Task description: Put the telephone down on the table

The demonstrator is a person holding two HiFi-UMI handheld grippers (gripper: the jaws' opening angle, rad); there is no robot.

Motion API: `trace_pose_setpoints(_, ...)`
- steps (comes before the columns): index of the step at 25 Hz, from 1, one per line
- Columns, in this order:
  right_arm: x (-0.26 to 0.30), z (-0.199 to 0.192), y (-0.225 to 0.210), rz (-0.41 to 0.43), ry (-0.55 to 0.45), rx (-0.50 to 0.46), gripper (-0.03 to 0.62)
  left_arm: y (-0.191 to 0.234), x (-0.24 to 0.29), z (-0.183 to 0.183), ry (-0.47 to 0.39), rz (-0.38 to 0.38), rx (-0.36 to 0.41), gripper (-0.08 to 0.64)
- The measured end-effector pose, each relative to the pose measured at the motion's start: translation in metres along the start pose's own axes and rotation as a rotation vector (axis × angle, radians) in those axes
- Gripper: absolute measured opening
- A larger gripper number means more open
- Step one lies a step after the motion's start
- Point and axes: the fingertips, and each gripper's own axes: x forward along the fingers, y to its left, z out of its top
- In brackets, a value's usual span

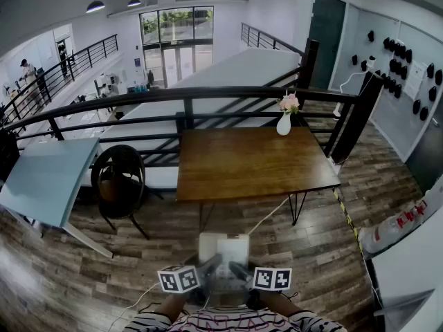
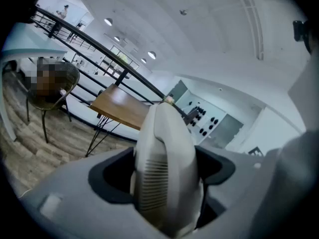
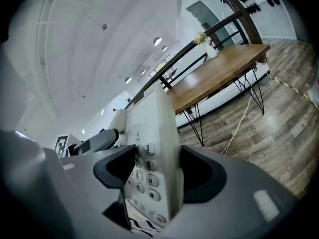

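Note:
I hold a white telephone (image 1: pixel 223 249) in the air between both grippers, low at the front of the head view and short of the table. My left gripper (image 1: pixel 201 277) is shut on its handset side (image 2: pixel 167 163). My right gripper (image 1: pixel 246 277) is shut on its keypad side (image 3: pixel 149 158), where the number keys show between the jaws. The brown wooden table (image 1: pixel 252 163) stands ahead of the phone, its top bare apart from a vase at the far edge.
A white vase with pink flowers (image 1: pixel 284 120) stands at the table's far right edge, against a black railing (image 1: pixel 187 95). A round dark chair (image 1: pixel 119 178) and a light blue table (image 1: pixel 45 178) stand to the left. A cable (image 1: pixel 266 216) runs over the wood floor under the table.

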Motion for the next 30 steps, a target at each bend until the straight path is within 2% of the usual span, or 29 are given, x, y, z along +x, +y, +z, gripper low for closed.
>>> trace_pose_setpoints(8, 0.008, 0.011, 0.0, -0.015, -0.002, 0.001, 0.287, 0.007, 0.007, 0.01, -0.004, -0.004, -0.018, 0.374)
trace_pose_setpoints(14, 0.03, 0.044, -0.013, -0.007, -0.008, 0.013, 0.29, 0.021, 0.036, 0.032, -0.01, 0.002, -0.033, 0.374)
trace_pose_setpoints(19, 0.05, 0.085, -0.035, -0.001, 0.004, 0.006, 0.29, 0.031, 0.079, 0.055, -0.021, 0.01, -0.048, 0.374)
trace_pose_setpoints(30, 0.092, 0.207, -0.094, 0.038, 0.041, -0.029, 0.29, 0.04, 0.196, 0.125, -0.068, 0.048, -0.06, 0.374)
